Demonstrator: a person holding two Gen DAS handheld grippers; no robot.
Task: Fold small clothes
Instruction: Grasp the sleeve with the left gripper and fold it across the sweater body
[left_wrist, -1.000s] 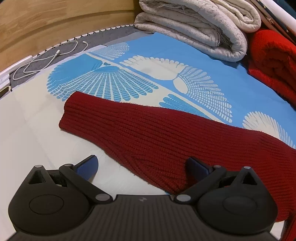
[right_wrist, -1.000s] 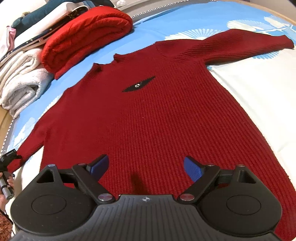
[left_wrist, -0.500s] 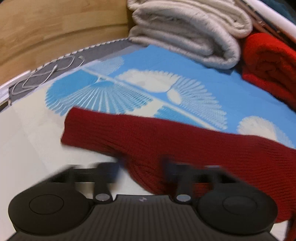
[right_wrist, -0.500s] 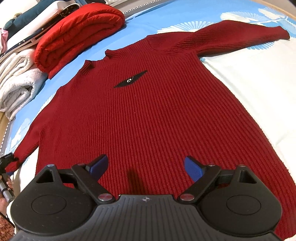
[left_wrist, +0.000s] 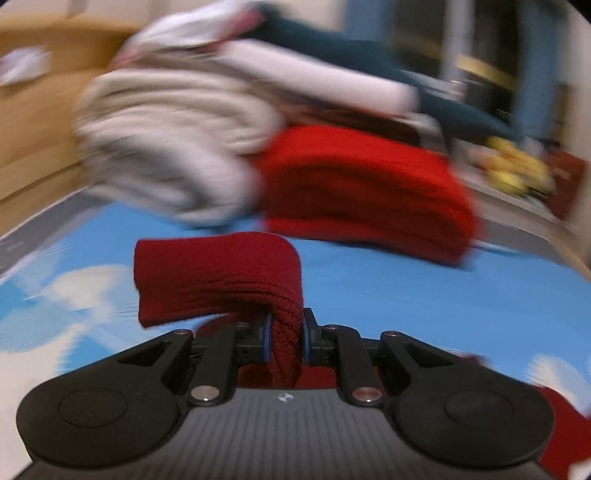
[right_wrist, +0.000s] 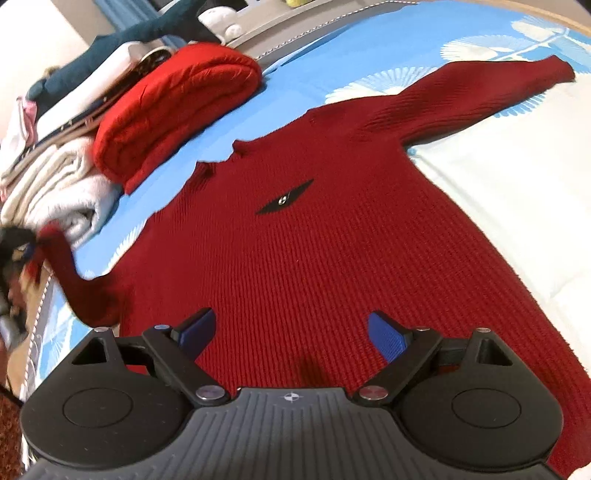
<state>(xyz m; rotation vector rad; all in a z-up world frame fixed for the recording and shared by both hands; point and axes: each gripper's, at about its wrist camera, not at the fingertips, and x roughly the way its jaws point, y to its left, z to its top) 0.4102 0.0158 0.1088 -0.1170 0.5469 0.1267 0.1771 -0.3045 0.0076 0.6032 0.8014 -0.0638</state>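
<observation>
Sweater (right_wrist: 325, 258), dark red knit, lies front up and spread flat on the blue-and-white bedsheet (right_wrist: 369, 48), neck toward the far side, ready for folding. Left gripper (left_wrist: 286, 338) is closing its jaws on the left sleeve (left_wrist: 221, 280); the knit is pinched between the blue pads, and the cuff end droops over to the left, clear of the sheet. Likely the sleeve is raised so it can be carried across the body for the first fold. In the right wrist view that sleeve (right_wrist: 74, 280) rises off the sheet at the left edge, up to the blurred left gripper (right_wrist: 16, 251). Right gripper (right_wrist: 291, 332) hangs over the near hem with jaws wide and nothing between them, probably waiting to pin or take the hem. Right sleeve (right_wrist: 480, 92) lies flat, stretched far right. Folded red blanket (right_wrist: 173, 107) and pale folded blankets (right_wrist: 55, 192) sit stacked at the far left, well out of the folding area.
</observation>
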